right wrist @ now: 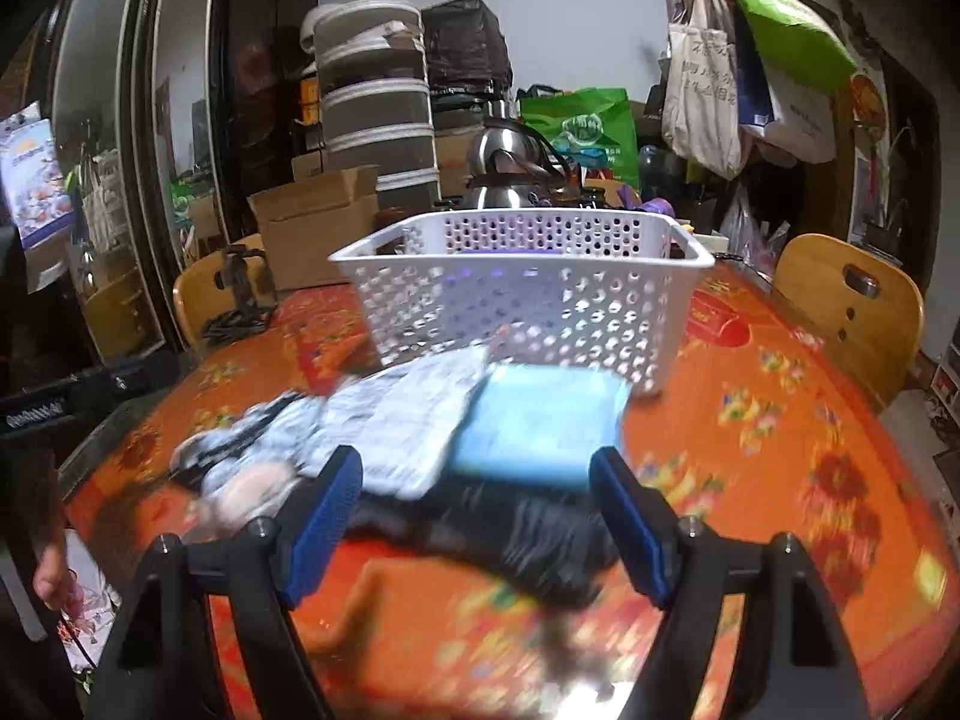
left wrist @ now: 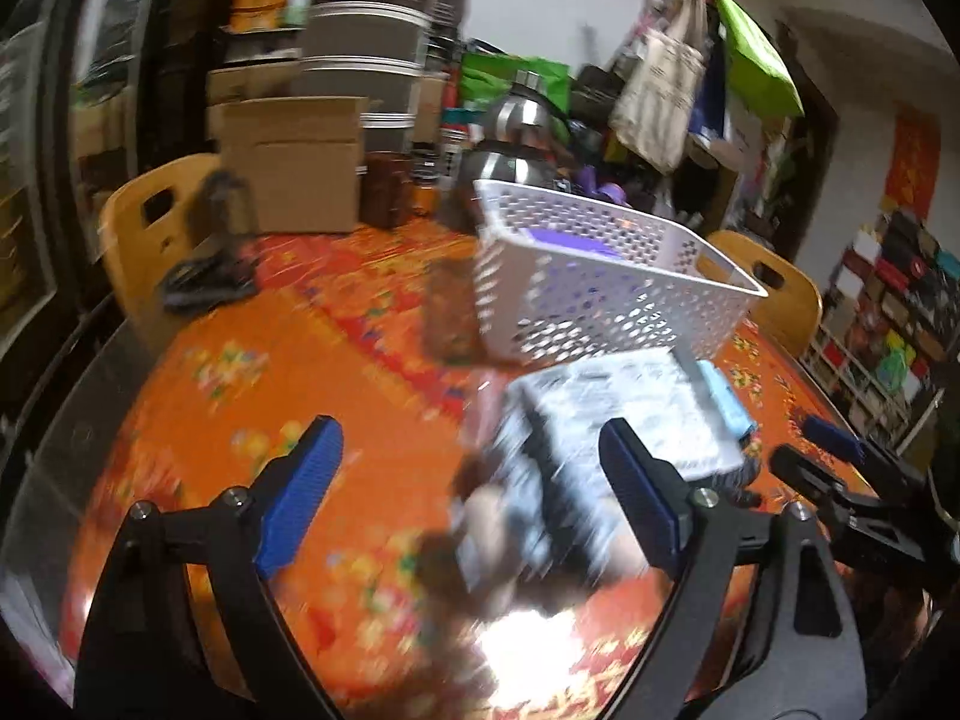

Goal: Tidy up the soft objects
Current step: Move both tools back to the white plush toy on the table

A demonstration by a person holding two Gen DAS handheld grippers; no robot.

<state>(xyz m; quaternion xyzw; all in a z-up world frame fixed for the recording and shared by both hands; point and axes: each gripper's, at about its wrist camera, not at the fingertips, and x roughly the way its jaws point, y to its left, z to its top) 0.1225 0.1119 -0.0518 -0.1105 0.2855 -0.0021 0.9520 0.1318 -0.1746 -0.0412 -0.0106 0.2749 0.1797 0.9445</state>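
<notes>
A: What do the grippers look like?

B: Both share one build. The left gripper (left wrist: 471, 501) has matte black arms that fork into struts, with round silver screws at the joints.

A: And the fingers (left wrist: 300, 495)?

B: Flat blue pads with a fine ribbed texture, set on black carriers.

A: Is the right gripper (right wrist: 477, 525) the same?

B: Yes, with black frame, silver screw heads and blue ribbed pads (right wrist: 327, 528). In the left view it shows at the edge as a black body with a blue tip.

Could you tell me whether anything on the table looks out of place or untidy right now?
Yes: the soft items lie in a loose overlapping heap on the tablecloth in front of the white basket, not inside it. The basket holds only something purple.
</notes>
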